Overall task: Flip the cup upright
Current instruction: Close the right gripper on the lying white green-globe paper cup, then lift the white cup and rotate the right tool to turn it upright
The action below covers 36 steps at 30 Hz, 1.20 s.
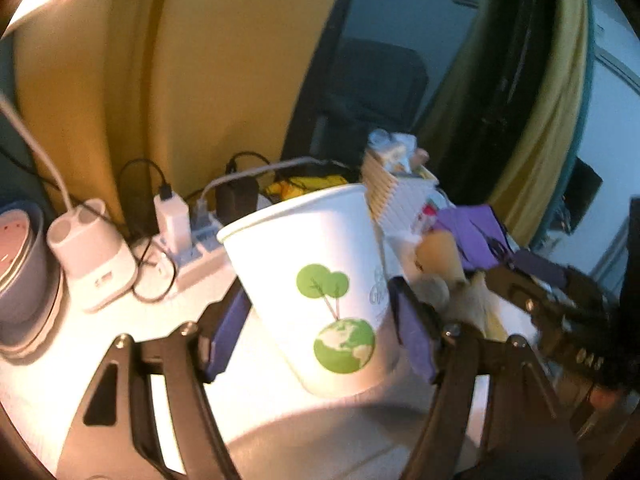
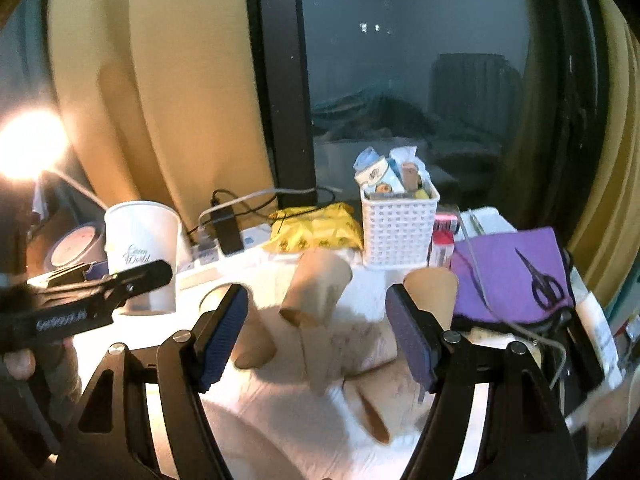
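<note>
A white paper cup (image 1: pixel 320 276) with a green tree and globe print stands mouth up between the fingers of my left gripper (image 1: pixel 320 312). The jaws stand wide on either side of it; I cannot tell whether the pads touch it. In the right wrist view the cup (image 2: pixel 142 240) stands at the left on the white table (image 2: pixel 280 420), with the left gripper (image 2: pixel 120 280) around it. My right gripper (image 2: pixel 316 332) is open and empty. A brown paper cup (image 2: pixel 316 288) lies tilted on the table ahead of it.
A white power strip with plugs (image 1: pixel 188 240), a white lamp base (image 1: pixel 92 252) and a bowl (image 1: pixel 20 264) sit at the left. A white basket (image 2: pixel 400 224), a yellow packet (image 2: pixel 316 226), purple cloth with scissors (image 2: pixel 516 276) and another brown cup (image 2: pixel 434 292) lie at the back and right.
</note>
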Motion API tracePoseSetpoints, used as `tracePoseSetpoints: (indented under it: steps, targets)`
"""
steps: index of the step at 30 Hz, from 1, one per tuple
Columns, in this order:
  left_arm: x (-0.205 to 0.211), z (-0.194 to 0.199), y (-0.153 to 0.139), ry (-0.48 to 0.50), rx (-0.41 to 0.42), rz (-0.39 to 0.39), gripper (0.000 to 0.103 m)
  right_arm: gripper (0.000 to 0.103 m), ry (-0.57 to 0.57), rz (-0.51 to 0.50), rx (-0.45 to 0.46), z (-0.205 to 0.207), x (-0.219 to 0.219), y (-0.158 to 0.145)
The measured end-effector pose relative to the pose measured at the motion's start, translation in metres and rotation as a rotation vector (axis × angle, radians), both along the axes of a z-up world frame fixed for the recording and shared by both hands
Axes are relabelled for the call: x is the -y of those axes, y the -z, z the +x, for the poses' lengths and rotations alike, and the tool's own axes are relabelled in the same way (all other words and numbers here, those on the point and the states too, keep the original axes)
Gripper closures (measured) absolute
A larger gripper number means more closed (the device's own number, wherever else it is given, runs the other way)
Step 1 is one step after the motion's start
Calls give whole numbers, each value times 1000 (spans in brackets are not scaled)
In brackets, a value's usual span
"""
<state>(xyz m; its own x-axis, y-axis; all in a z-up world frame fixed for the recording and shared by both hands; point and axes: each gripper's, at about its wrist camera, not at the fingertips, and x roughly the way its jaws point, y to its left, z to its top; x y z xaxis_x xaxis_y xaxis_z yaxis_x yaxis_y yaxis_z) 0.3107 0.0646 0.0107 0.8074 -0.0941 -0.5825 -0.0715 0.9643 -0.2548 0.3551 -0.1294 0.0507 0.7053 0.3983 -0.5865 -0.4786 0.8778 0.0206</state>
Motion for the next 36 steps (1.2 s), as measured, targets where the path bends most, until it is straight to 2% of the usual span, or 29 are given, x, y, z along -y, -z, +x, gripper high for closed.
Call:
tracePoseSetpoints:
  steps: [16,22,31,36]
  targets:
    - [60,-132,44,141,-6,75,32,29,-63,7,-60,-127,8,3]
    - [69,-170,60,173,-26,93,32,29,-122,18,-118,-168,6,14]
    - [84,-218,68,237,9,123,32,29,-209,77,-221,-217,0,24]
    - [93,-242,74,264,39,137,32,29,-244,91,-243,-241,-3,28]
